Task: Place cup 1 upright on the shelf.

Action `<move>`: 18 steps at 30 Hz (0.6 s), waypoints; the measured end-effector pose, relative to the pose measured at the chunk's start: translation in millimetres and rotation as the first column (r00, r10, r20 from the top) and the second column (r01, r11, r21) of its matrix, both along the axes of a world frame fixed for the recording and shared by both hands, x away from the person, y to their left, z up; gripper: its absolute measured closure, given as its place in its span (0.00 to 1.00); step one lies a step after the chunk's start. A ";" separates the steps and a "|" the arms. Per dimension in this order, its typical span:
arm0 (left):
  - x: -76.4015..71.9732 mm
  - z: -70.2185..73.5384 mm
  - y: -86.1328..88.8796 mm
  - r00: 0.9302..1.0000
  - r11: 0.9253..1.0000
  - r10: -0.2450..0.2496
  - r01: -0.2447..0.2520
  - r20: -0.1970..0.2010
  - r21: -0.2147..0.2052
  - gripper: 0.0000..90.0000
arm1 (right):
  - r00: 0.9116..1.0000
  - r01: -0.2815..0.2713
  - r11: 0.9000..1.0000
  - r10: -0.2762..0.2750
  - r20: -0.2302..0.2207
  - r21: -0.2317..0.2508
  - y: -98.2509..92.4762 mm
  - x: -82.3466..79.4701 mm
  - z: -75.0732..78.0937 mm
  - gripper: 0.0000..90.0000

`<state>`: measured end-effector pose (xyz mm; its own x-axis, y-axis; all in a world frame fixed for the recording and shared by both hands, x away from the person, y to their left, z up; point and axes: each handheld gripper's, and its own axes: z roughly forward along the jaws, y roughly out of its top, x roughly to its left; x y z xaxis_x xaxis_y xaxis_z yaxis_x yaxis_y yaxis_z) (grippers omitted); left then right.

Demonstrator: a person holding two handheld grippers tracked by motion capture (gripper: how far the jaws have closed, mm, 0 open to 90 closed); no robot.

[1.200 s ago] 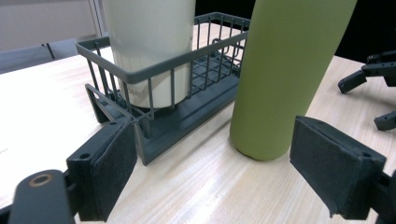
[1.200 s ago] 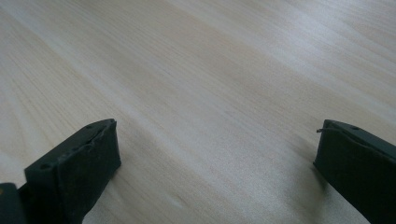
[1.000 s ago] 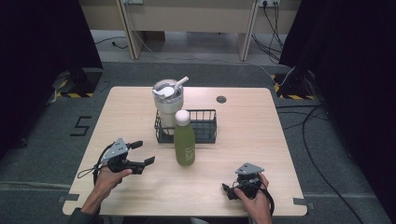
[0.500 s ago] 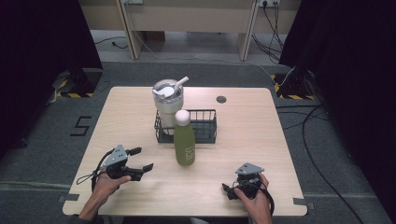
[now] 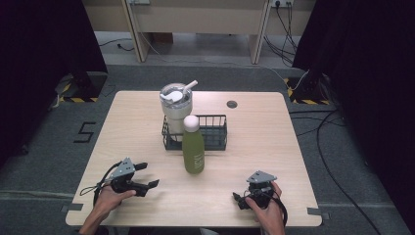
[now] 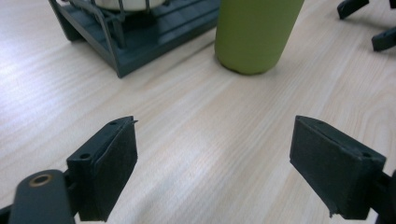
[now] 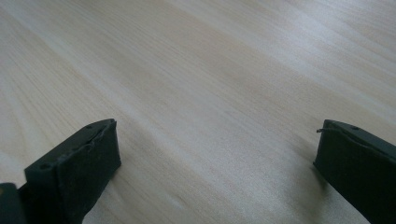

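Green bottle with a white cap is standing upright on the table, matte olive body, small pale print low on its side. It is sitting ahead and to the right of the left gripper, near but not touching, and touching or just in front of the dark wire basket. In the left gripper view the bottle's base is showing straight ahead, the basket off to its left.

Left gripper is lying low at the table's near left, held by the left hand, jaws standing wide apart, gripping nothing, bare wood between them.

A white tumbler with a lid and straw is sitting in the basket's left end, behind the bottle.

Right gripper is sitting at the near right, well apart from the bottle, the right hand wrapping it. Its own view is showing jaws spread wide, nothing between them, just tabletop.
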<state>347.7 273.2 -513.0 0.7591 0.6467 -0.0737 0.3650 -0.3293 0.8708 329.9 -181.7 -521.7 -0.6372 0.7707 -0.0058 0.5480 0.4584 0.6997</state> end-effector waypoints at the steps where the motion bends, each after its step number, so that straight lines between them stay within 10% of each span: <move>1: 0.0 0.0 0.0 1.000 1.000 0.000 0.000 0.000 0.000 0.16 | 1.000 0.000 1.000 0.000 0.000 0.000 0.0 0.0 0.0 0.00; 18: -9.2 -8.5 2.5 0.999 0.995 0.008 -0.003 -0.052 0.101 0.17 | 1.000 0.001 1.000 -0.001 0.000 0.000 0.1 0.0 0.0 0.00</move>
<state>338.4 275.7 -521.5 0.7523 0.6570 -0.0479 0.4115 -0.4119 0.8130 329.9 -181.6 -521.7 -0.6367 0.7711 -0.0055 0.5484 0.4578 0.6998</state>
